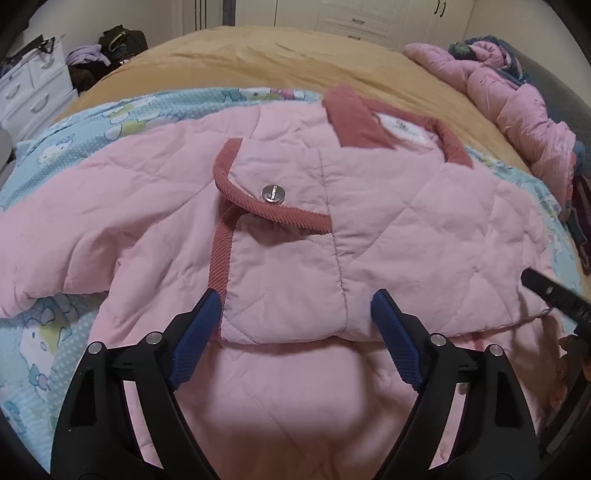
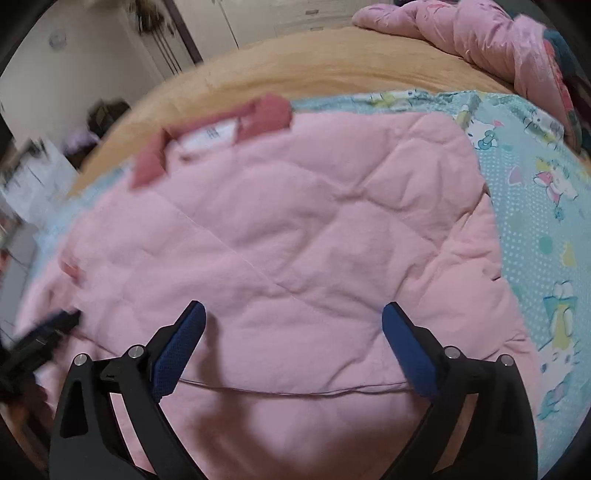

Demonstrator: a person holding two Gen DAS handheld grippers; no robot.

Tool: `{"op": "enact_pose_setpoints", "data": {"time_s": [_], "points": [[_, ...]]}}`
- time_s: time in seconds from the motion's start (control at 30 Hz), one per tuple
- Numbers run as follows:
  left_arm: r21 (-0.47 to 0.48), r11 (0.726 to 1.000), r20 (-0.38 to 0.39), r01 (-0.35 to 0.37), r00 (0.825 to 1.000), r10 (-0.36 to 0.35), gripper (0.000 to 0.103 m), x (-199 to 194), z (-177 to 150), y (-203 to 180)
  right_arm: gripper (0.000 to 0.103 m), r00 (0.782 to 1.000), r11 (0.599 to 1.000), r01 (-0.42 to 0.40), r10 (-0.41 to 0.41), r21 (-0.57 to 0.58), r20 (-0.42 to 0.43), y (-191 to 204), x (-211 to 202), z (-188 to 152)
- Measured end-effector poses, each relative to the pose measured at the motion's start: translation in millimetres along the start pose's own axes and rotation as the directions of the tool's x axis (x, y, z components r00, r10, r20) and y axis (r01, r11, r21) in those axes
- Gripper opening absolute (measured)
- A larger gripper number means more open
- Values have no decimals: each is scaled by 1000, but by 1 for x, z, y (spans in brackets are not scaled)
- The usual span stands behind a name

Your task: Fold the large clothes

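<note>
- Across the middle of both views I see the pink quilted jacket (image 1: 388, 229) lying on a light blue cartoon-print sheet (image 1: 74, 147), which is spread over a tan bed cover (image 1: 295, 62).
- At the top centre of my left view the jacket's darker pink collar (image 1: 354, 118) sits around a white label, and a flap pocket with a silver snap (image 1: 273, 193) lies at frame centre, edged in the same darker cord trim.
- Low in my left view the left gripper (image 1: 295, 299) has its blue fingers (image 1: 195, 332) spread wide above a folded edge of the jacket, with nothing clamped.
- Low in my right view the right gripper (image 2: 293, 314) is likewise wide open over plain quilted fabric; a hem seam runs between its fingers (image 2: 410, 354), not pinched.
- Upper right of both views holds a bunched pink quilt (image 1: 517, 103) at the bed's edge.
- Upper left of my left view shows a white chest of drawers (image 1: 33, 88) and a dark pile of bags and clothes (image 1: 110, 48) beside it; white wardrobe doors (image 1: 369, 14) fill the top.
- My right view is blurred on its left side, where I make out the other gripper only as a dark shape.
</note>
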State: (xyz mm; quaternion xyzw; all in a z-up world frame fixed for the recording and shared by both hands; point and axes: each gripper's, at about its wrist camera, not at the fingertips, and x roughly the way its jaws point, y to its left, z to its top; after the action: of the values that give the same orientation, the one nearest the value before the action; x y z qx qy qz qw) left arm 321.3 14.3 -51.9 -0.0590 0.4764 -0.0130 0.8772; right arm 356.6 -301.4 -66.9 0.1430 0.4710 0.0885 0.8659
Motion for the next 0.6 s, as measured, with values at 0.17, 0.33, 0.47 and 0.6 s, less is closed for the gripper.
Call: {"op": "enact_pose_setpoints", "data": {"time_s": [0.17, 0.33, 0.47, 0.6], "points": [[-47, 996, 36, 69, 997, -68, 94, -28, 5, 4, 97, 997, 999, -49, 49, 6, 63, 11, -30, 2], [-92, 993, 53, 71, 996, -67, 94, -52, 9, 14, 99, 990, 995, -87, 93, -52, 110, 32, -56, 2], [-108, 993, 64, 49, 997, -43, 94, -64, 9, 31, 99, 980, 994, -84, 96, -73, 175, 48, -78, -1], [-138, 990, 79, 33, 997, -22, 94, -77, 6, 58, 99, 970, 990, -101, 121, -102, 211, 70, -92, -4]]}}
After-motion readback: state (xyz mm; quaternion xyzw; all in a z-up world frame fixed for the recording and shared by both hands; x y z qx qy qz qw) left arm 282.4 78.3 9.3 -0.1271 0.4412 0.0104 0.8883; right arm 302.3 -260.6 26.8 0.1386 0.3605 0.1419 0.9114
